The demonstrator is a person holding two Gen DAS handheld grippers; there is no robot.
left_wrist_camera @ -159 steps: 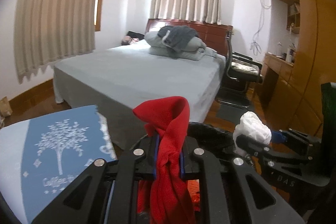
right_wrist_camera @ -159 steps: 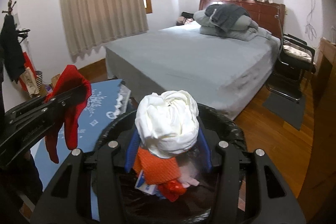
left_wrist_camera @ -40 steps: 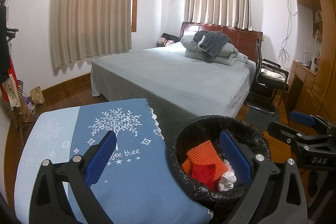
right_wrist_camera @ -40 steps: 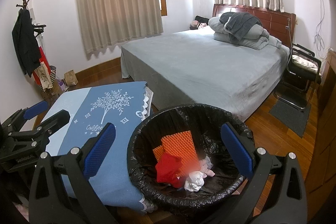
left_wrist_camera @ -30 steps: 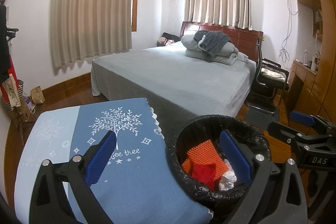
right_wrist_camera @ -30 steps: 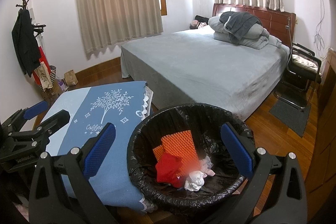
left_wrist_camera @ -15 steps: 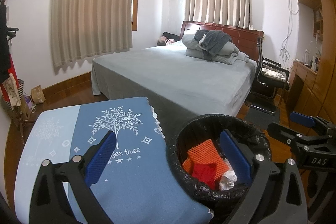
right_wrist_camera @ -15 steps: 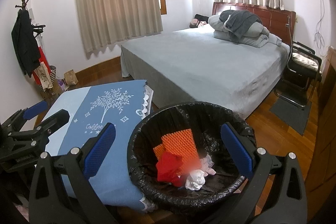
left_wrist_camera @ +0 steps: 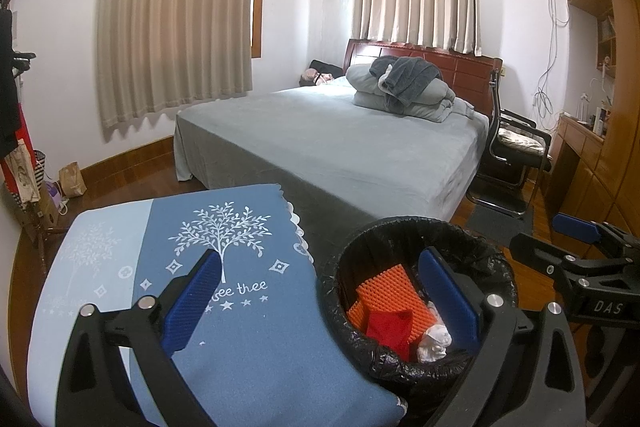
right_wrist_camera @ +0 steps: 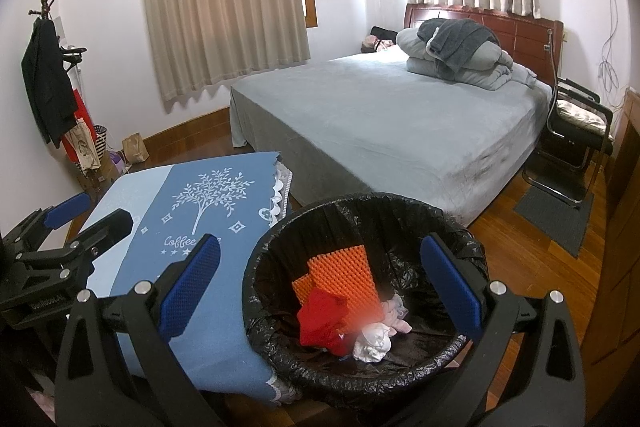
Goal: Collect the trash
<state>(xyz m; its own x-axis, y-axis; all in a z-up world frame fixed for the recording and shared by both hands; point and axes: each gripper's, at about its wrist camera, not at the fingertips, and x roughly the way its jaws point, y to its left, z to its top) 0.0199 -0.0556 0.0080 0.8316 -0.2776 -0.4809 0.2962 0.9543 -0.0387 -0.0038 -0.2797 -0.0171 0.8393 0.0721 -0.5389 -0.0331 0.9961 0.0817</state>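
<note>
A black-lined trash bin [right_wrist_camera: 360, 205] [left_wrist_camera: 404, 227] stands by the table's right end. Inside lie an orange foam sheet [right_wrist_camera: 340, 267] [left_wrist_camera: 384, 291], a red cloth [right_wrist_camera: 324, 319] [left_wrist_camera: 390, 327] and a white crumpled wad [right_wrist_camera: 372, 341] [left_wrist_camera: 434, 341]. My right gripper [right_wrist_camera: 320, 283] hangs open above the bin, nothing between its blue pads. My left gripper [left_wrist_camera: 320, 295] is open too, straddling the table edge and the bin's left rim, empty. Each gripper shows in the other's view: the left gripper [right_wrist_camera: 70, 223] at the left, the right gripper [left_wrist_camera: 560, 239] at the right.
A low table with a blue tree-print cloth [left_wrist_camera: 200, 267] [right_wrist_camera: 192, 203] sits left of the bin. Behind it is a grey bed [left_wrist_camera: 340, 147] with folded bedding [left_wrist_camera: 404, 87]. A black chair [left_wrist_camera: 516, 147] and wooden cabinets [left_wrist_camera: 592, 155] are at the right, a coat rack [right_wrist_camera: 48, 75] at the left.
About five seconds ago the left gripper held the red cloth and the right the white wad; both now lie in the bin and both grippers are open. Over the last second, barely any movement.
</note>
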